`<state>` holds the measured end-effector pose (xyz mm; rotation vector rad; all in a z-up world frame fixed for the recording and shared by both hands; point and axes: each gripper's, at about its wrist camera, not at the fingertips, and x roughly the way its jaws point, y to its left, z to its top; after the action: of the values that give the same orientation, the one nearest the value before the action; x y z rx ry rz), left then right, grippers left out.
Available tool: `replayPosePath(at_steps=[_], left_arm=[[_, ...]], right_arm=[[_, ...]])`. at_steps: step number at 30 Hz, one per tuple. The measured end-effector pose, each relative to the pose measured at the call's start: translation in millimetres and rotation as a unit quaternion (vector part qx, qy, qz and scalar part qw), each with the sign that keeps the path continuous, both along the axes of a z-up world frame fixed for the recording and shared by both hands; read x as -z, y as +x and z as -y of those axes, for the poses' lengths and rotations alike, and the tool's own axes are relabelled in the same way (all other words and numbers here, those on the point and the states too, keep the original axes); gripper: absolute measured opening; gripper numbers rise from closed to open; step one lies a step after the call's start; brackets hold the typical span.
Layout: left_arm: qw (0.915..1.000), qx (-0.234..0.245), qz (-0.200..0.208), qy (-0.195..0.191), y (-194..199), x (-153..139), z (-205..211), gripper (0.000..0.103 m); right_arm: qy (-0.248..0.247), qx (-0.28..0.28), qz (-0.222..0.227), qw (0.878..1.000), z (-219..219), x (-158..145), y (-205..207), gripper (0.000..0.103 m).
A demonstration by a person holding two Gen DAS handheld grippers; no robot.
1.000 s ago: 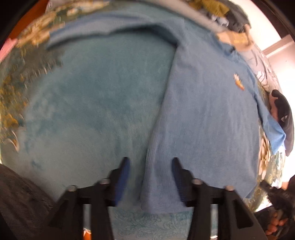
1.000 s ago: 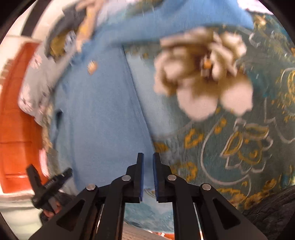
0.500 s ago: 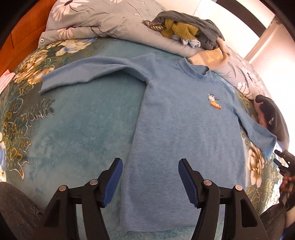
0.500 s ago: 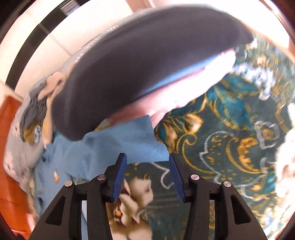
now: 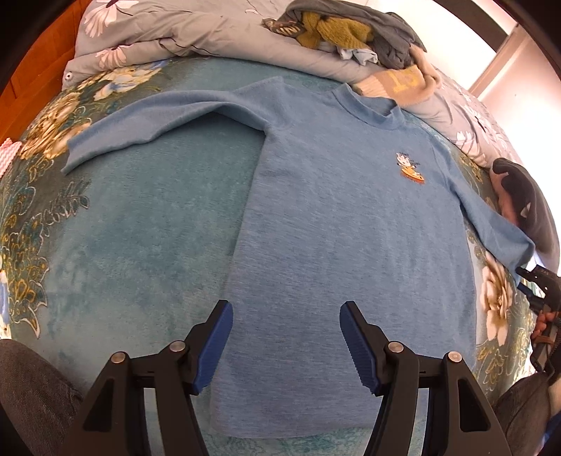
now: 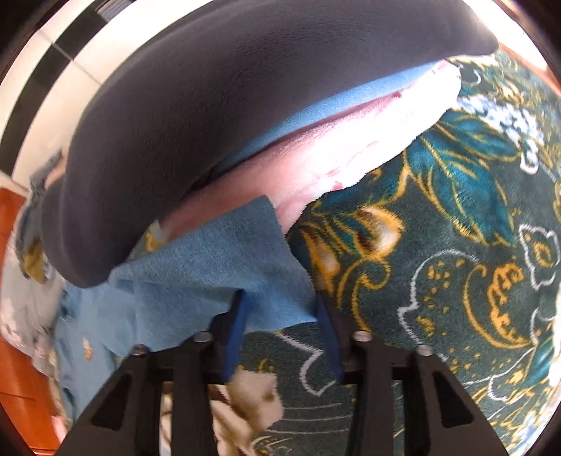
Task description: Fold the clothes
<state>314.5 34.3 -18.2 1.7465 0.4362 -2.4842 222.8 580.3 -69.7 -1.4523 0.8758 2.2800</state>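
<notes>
A light blue long-sleeved shirt (image 5: pixel 336 224) lies flat, front up, on the teal floral bedspread (image 5: pixel 133 231), both sleeves spread out. My left gripper (image 5: pixel 284 315) is open wide and empty, held above the shirt's lower hem. My right gripper (image 6: pixel 280 308) is open, its jaws on either side of the cuff of the shirt's right sleeve (image 6: pixel 217 270). The right gripper also shows at the right edge of the left wrist view (image 5: pixel 540 284), beside that cuff (image 5: pixel 508 242).
A dark grey and pink cushion (image 6: pixel 245 87) lies just beyond the right sleeve cuff and shows in the left wrist view (image 5: pixel 526 207). A pile of clothes (image 5: pixel 350 35) sits on a grey floral duvet (image 5: pixel 168 31) at the head of the bed.
My left gripper has lifted back and opened wider over the hem. My right gripper has opened, swung from the shirt's side toward the right sleeve cuff and closed in on it.
</notes>
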Motion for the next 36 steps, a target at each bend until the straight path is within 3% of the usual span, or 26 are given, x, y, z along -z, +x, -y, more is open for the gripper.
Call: replayPosePath(at_steps=[1,5,10,15,21,26,32,36], left_arm=[[1.0000,0.002,-0.001,0.000,1.0,-0.5,-0.9,0.067],[0.9999,0.006,-0.010,0.003,3.8,-1.9,-0.6,0.067],[0.9997,-0.013,-0.017,0.015,4.4,1.6,14.8,0.067],[0.9983,-0.036,-0.033,0.033,-8.4,-1.5,33.3,0.067],[0.9965,-0.039,-0.069,0.025,-33.2,-16.8,59.5,0.067],[0.9944,-0.045,-0.095,0.016,-42.5,-21.1,86.3,0.067],[0.9901,-0.087,-0.097,0.054,-41.5,-11.3,117.1,0.067],[0.9855,-0.102,-0.118,0.066,-45.9,-16.2,131.2,0.068]], right_arm=[[-0.004,-0.005,-0.002,1.000,0.6,-0.1,-1.2,0.009],[-0.003,-0.020,-0.029,0.999,8.0,-14.3,0.5,0.008],[0.034,-0.065,-0.086,0.994,35.5,-61.9,10.0,0.008],[0.052,-0.132,-0.127,0.982,92.5,-110.4,4.9,0.008],[0.115,-0.232,-0.160,0.953,178.7,-185.5,-17.6,0.008],[0.184,-0.277,-0.162,0.929,238.1,-221.2,-42.3,0.008],[0.221,-0.337,-0.165,0.900,327.6,-236.3,-88.0,0.008],[0.220,-0.372,-0.142,0.891,389.0,-215.3,-116.8,0.008]])
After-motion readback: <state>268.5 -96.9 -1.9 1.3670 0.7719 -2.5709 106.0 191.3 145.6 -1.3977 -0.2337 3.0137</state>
